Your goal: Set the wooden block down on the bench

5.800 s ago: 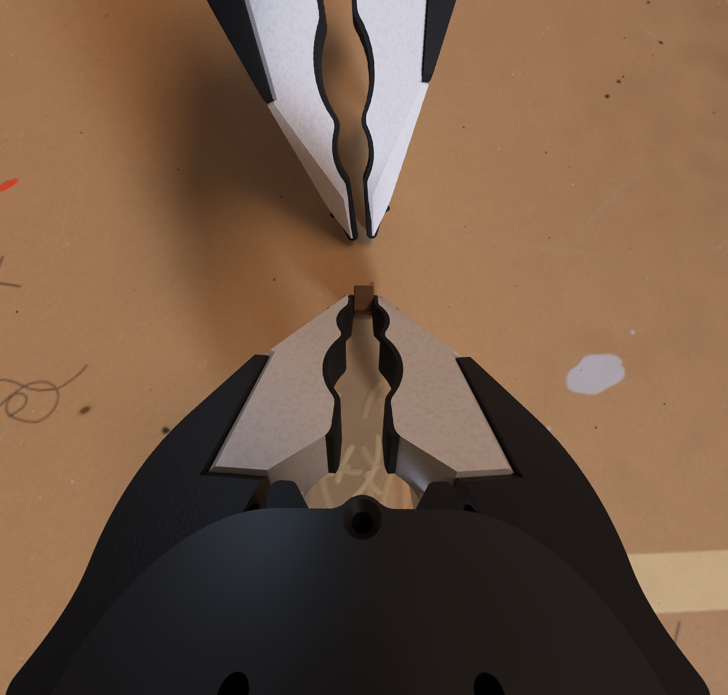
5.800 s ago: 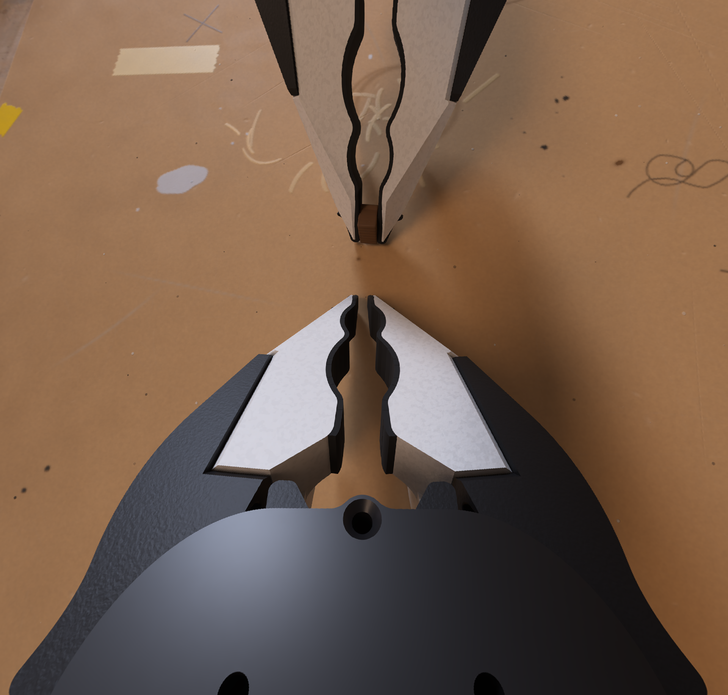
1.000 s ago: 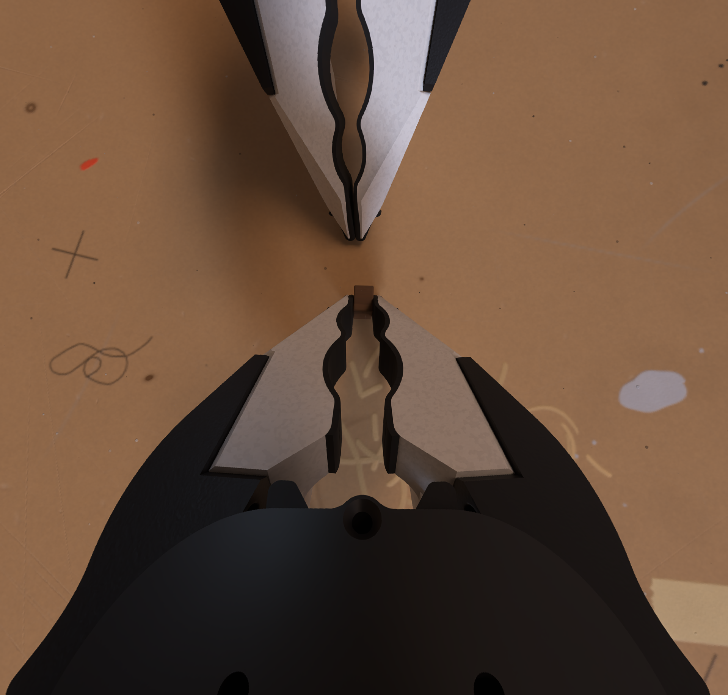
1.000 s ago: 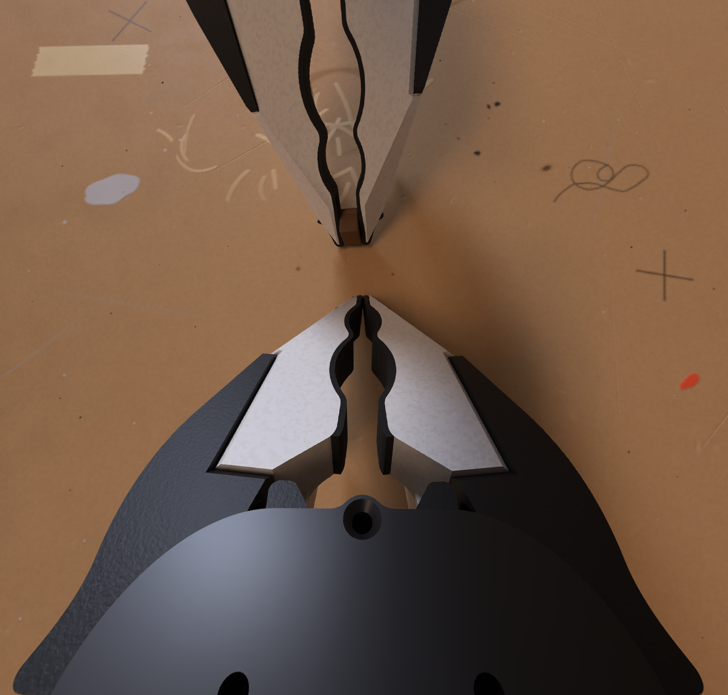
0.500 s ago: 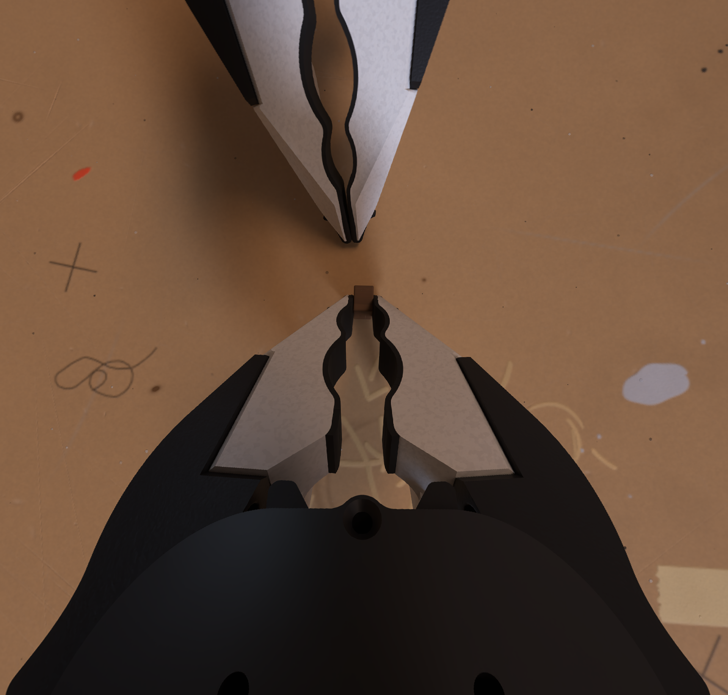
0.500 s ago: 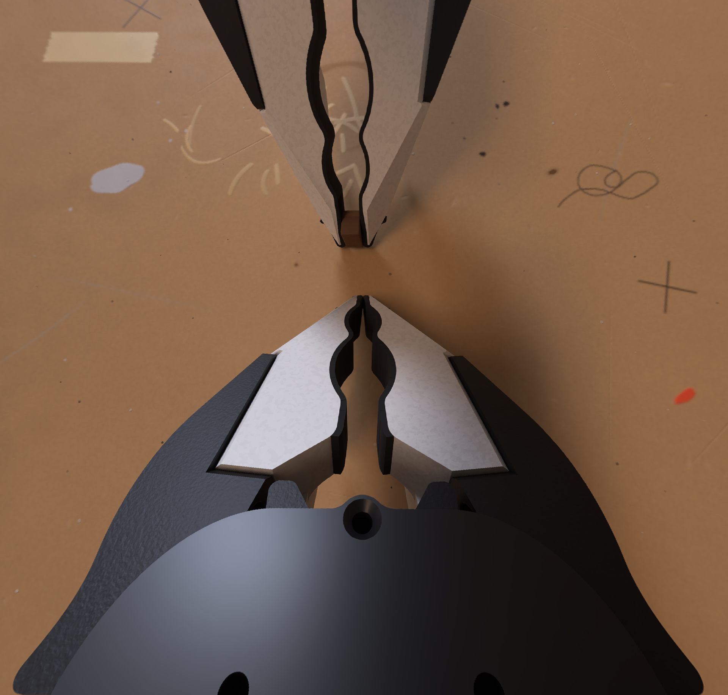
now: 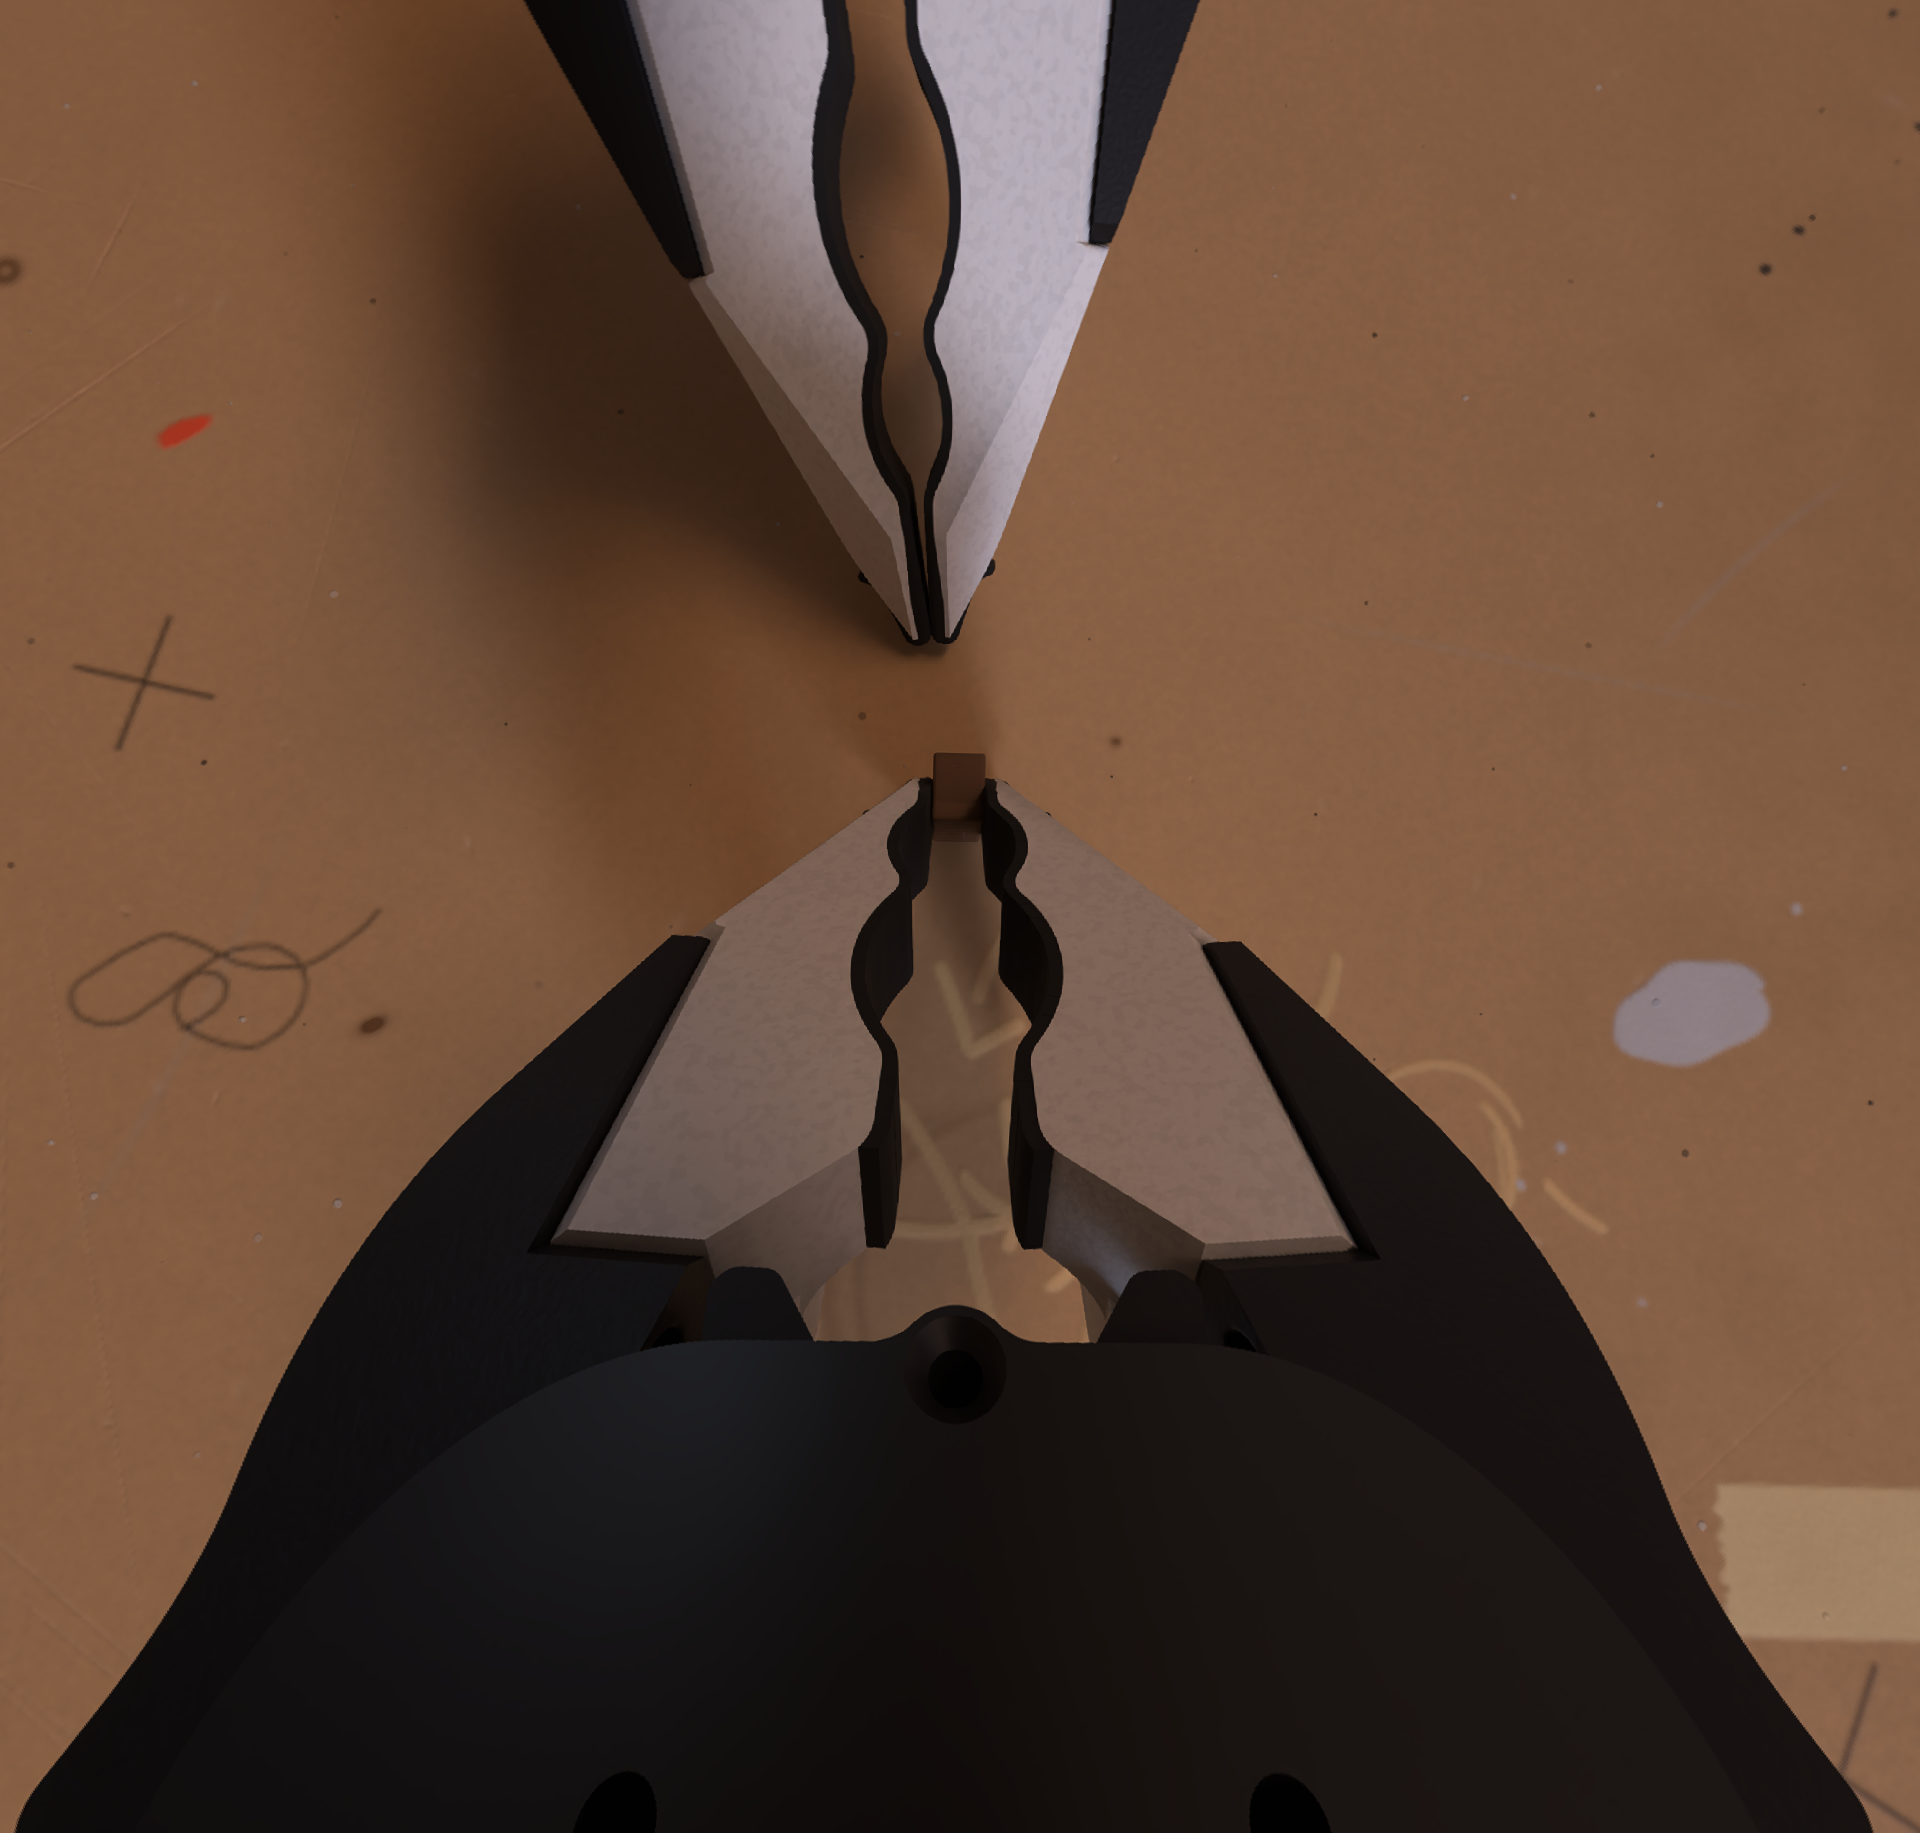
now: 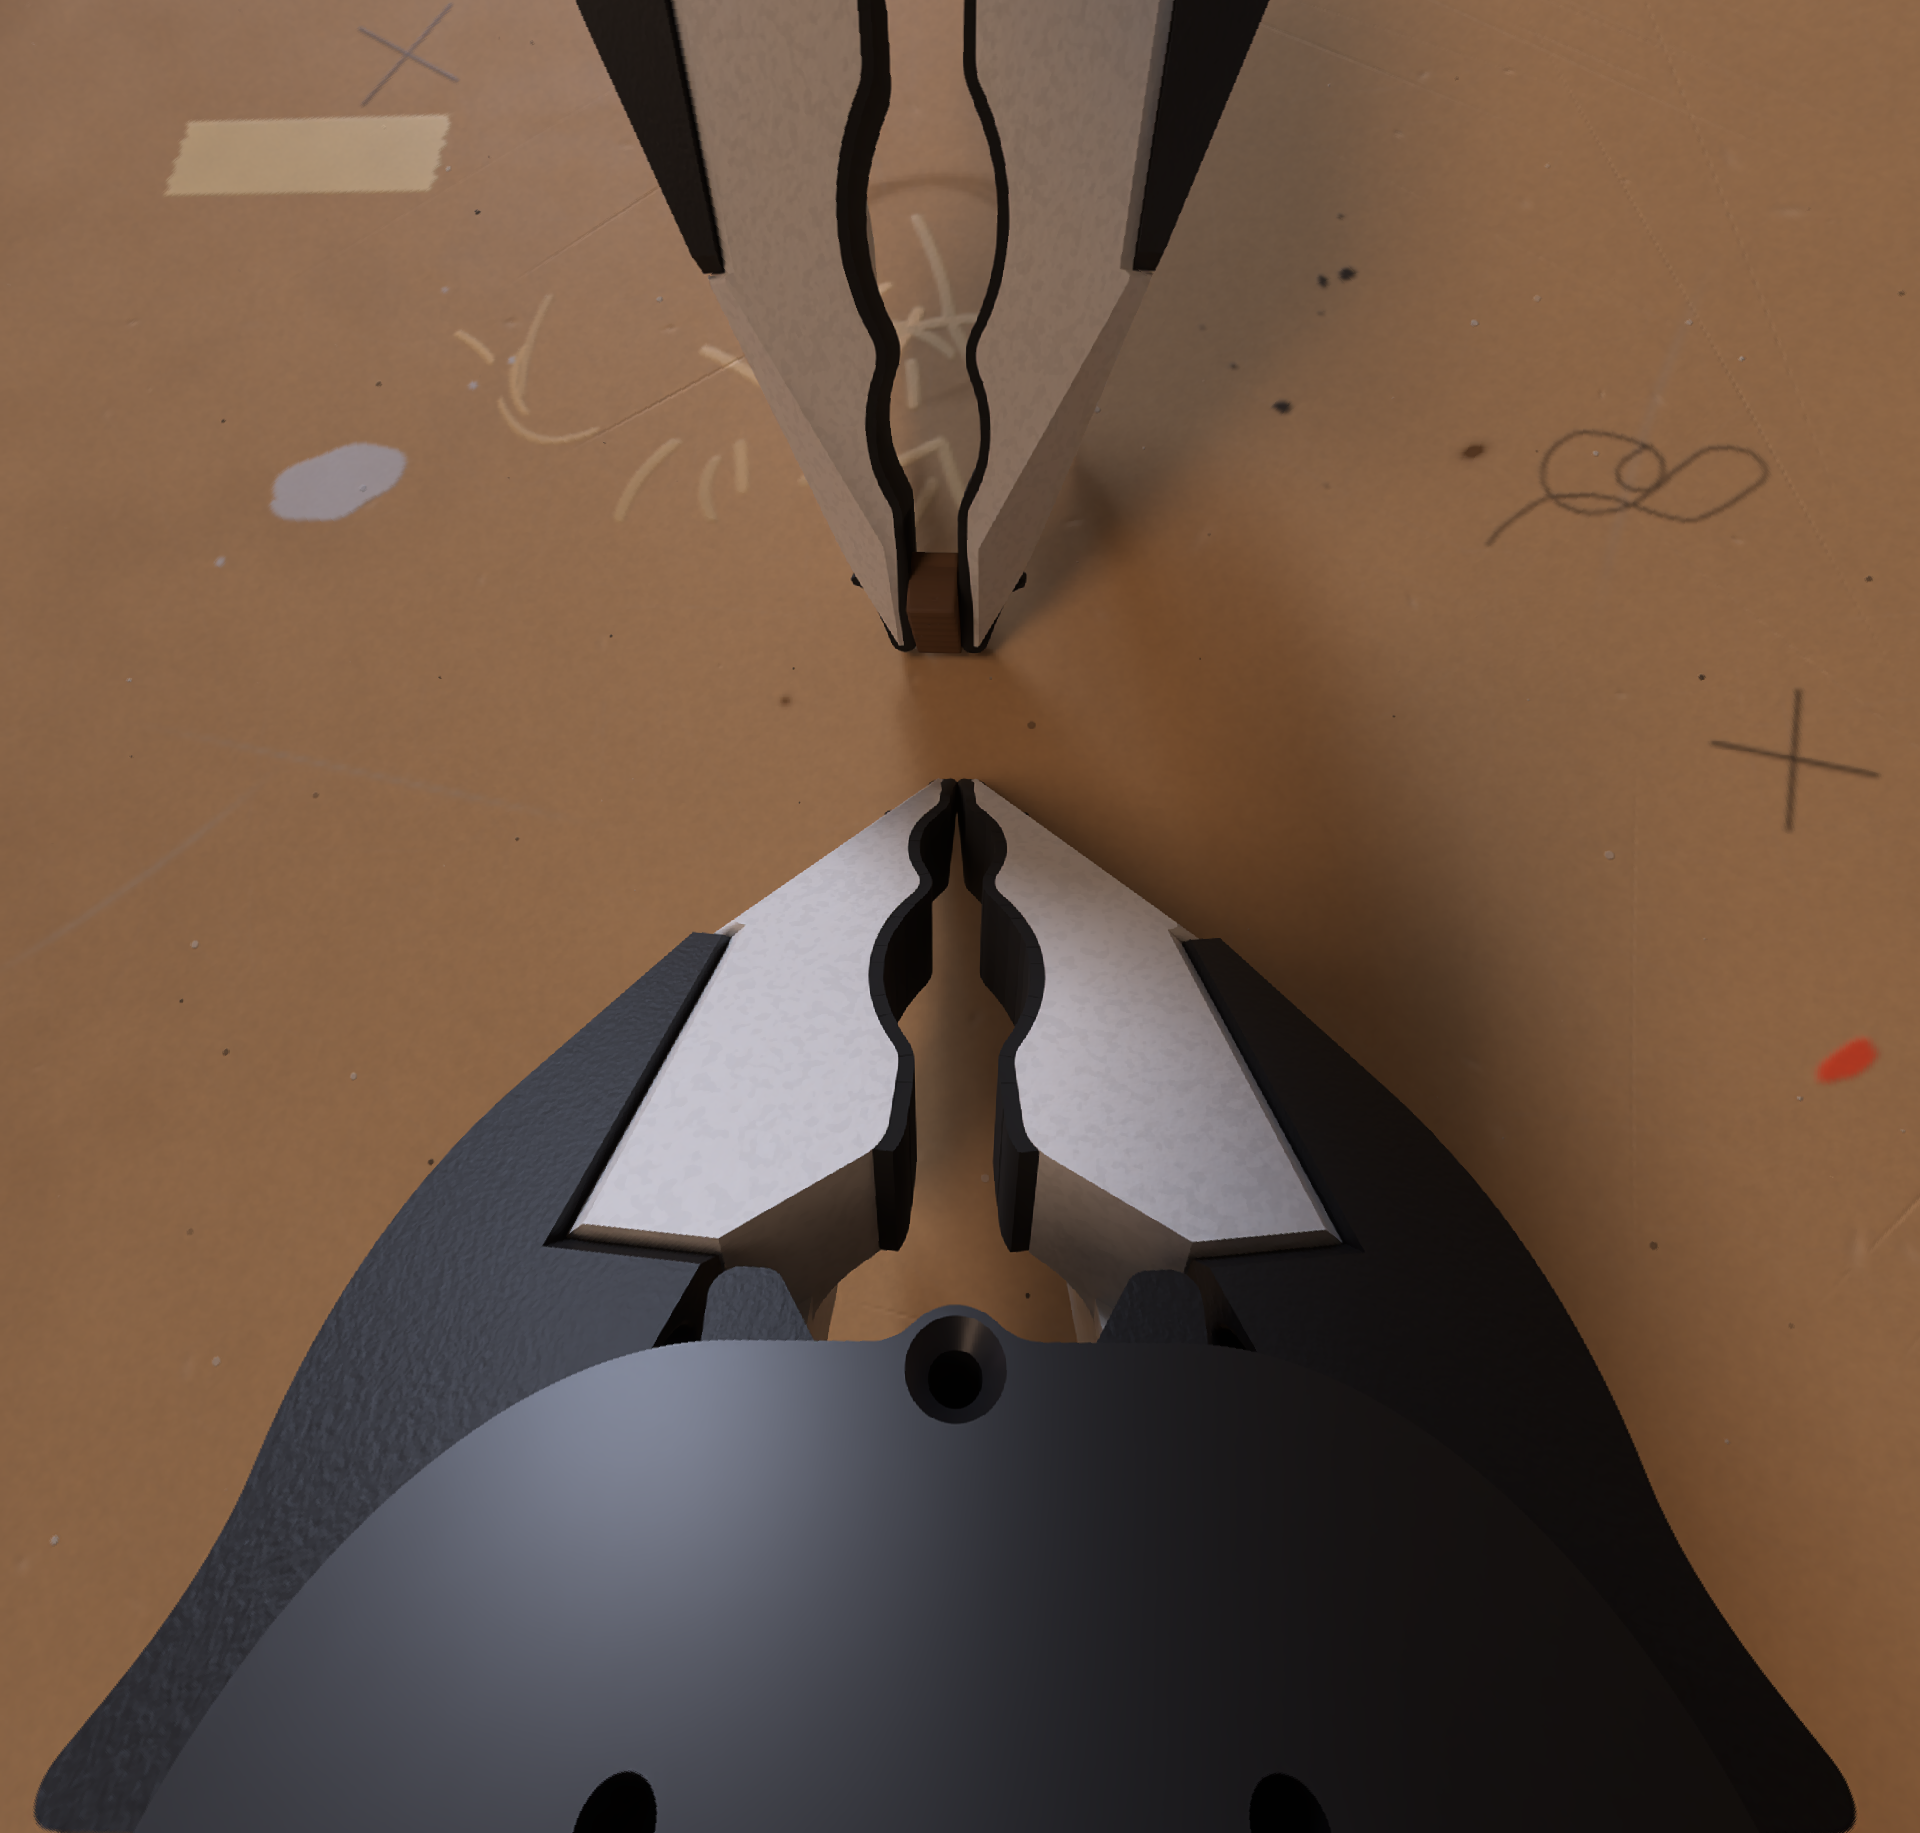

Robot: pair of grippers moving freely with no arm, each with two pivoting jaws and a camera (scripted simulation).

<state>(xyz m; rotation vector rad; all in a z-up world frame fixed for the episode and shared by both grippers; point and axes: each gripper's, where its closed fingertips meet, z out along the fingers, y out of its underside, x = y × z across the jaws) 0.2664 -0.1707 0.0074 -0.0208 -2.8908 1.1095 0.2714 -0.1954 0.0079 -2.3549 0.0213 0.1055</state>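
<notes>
A small brown wooden block is pinched between the fingertips of my left gripper, which is shut on it over the brown bench. The right wrist view shows the same block between the left gripper's tips, low over the bench; I cannot tell whether it touches. My right gripper is shut and empty, tip to tip with the left one across a short gap. It also shows in the left wrist view, pointing at the block.
The bench bears marks only: a grey paint blot, a strip of tan tape, a red fleck, a pencilled cross, a scribble and pale scratches.
Over several seconds the right gripper's fingertips closed together. In the last second both grippers drifted slightly over the bench, and the right gripper swung back into line with the left. The block stays held.
</notes>
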